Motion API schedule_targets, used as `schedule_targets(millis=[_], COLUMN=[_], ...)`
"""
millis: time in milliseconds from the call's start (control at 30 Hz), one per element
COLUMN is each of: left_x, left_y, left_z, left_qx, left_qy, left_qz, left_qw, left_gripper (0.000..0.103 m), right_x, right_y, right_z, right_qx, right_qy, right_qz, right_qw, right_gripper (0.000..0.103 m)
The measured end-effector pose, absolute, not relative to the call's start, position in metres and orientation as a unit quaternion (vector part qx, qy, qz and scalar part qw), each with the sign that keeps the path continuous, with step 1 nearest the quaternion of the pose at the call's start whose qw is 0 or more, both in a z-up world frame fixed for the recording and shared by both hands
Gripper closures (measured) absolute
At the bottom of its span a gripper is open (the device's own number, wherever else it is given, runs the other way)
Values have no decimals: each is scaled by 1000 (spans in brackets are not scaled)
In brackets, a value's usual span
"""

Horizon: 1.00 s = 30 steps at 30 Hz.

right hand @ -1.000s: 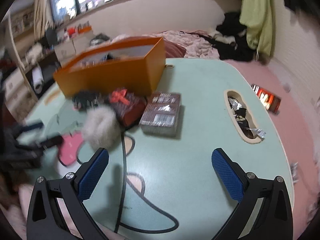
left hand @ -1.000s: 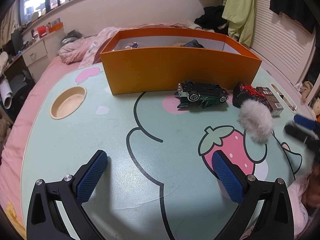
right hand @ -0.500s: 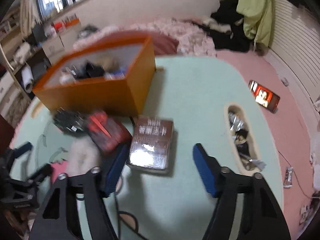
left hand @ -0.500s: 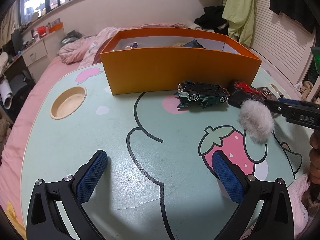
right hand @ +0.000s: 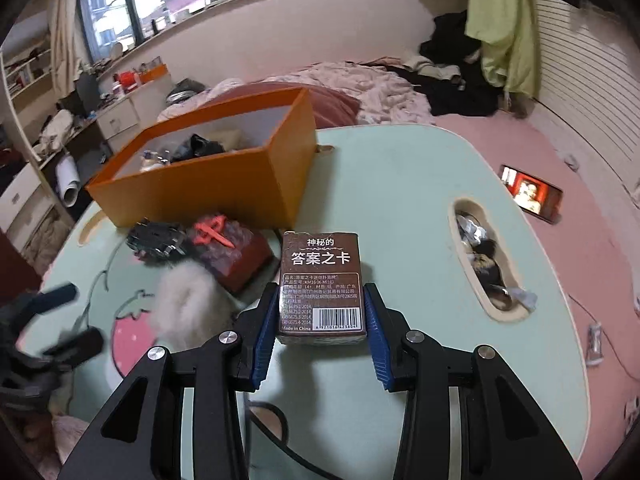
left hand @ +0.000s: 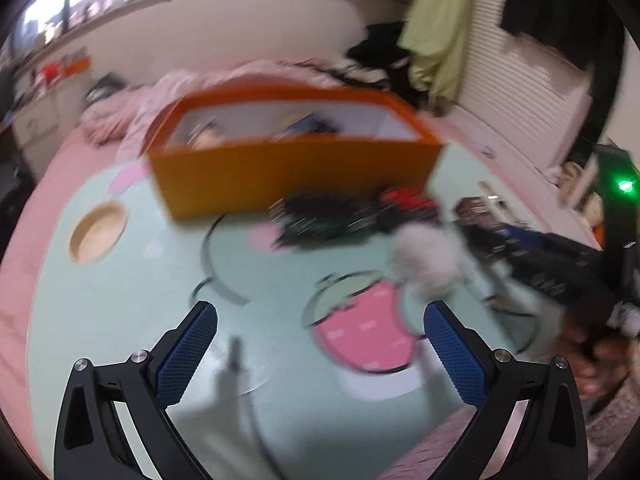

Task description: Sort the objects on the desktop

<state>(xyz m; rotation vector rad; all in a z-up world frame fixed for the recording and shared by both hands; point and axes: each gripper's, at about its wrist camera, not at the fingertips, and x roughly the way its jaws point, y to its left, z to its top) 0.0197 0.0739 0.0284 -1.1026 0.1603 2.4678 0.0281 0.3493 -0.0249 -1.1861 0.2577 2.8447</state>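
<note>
Left view blurred, right tool (right hand: 320,320) closing on card box (right hand: 321,280)

A brown card box (right hand: 321,285) with white Chinese lettering and a barcode lies flat on the mint tabletop (right hand: 408,200), gripped at its near end between blue pads. Left of it sit a dark red packet (right hand: 232,252), a white fluffy ball (right hand: 184,300) and an overturned black toy car (right hand: 158,238), all before an open orange box (right hand: 208,184) holding sorted items.
</note>
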Motion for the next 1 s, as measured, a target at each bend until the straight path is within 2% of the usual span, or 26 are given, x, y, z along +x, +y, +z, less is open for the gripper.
schedule_targets(millis=[167,300,367,400,433,500,800,1000], left_x=[7,-6,-11,-13,-15,-17,2,7], left_y=[124,156,164,164,164,160,104,62], left_z=[38,34,28,25,22,17,25,39], left_qx=[-416,-418,-433,-444,-453,-464,-444,-408], left_qy=[79,117,121,119,115,107,40,43], left_qz=[871,873,867,862,858,853,865,897], left_qw=[250,223,213,212,212,215,232,164], left_gripper=[0,2,13,25,42,66,67,67], right_x=[41,51,53,53,53,50,51,47], right_y=[359,371,375,378,379,380,368,347], right_z=[-11,6,9,9,8,4,-6,-2], right_qx=[-349,-319,-316,-317,-319,-326,-346,-359], right_qy=[106,102,109,115,121,124,118,101], right_qz=[929,938,938,938,936,934,929,928], right_qw=[62,95,90,85,82,78,63,24], right_gripper=[61,61,61,61,61,61,61,61])
